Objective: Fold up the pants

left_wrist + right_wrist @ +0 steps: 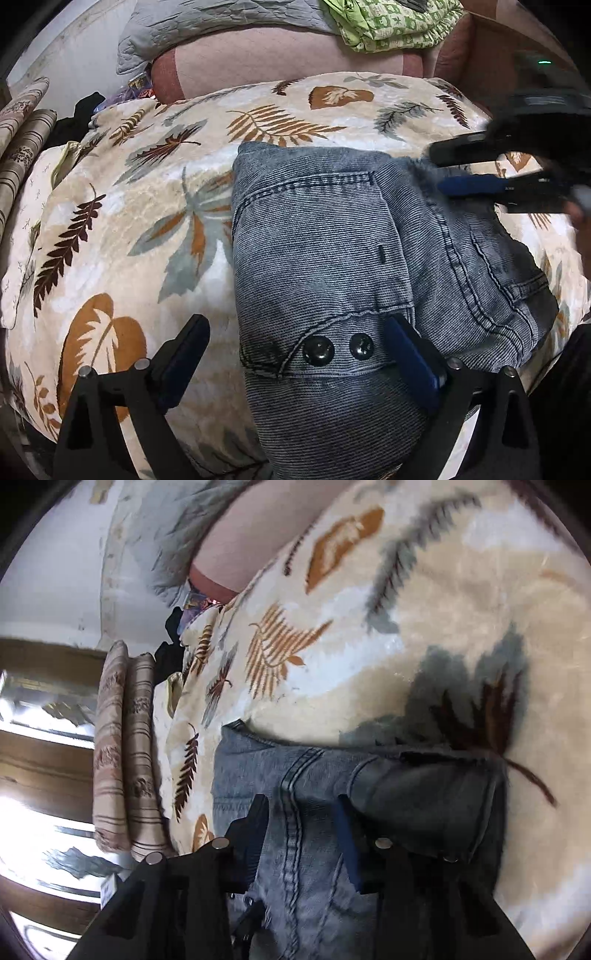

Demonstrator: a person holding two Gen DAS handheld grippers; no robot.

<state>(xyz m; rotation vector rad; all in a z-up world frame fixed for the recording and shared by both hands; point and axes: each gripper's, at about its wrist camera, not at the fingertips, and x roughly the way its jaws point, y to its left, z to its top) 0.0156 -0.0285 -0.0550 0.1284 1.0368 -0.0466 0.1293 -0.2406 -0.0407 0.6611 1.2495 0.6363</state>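
Observation:
Grey-blue jeans point(325, 236) lie folded into a compact bundle on a cream blanket printed with leaves point(147, 221). Two dark buttons point(338, 347) on the waistband face me. My left gripper point(295, 332) hovers wide open over that waistband, one finger off the left edge, the other over the denim. My right gripper point(439, 168) reaches in from the right at the bundle's far right corner, its jaws apart and nothing pinched. In the right wrist view the jeans point(295, 775) lie under and between that gripper's point(301, 805) parted fingers, with a darker fold point(424, 801) to the right.
A pink cushion point(258, 59), a grey quilt point(207, 22) and a green patterned cloth point(391, 26) lie beyond the blanket. Striped rolled fabric point(22, 147) and dark clothing point(77, 118) sit at the left edge. The blanket point(443, 627) spreads wide around the jeans.

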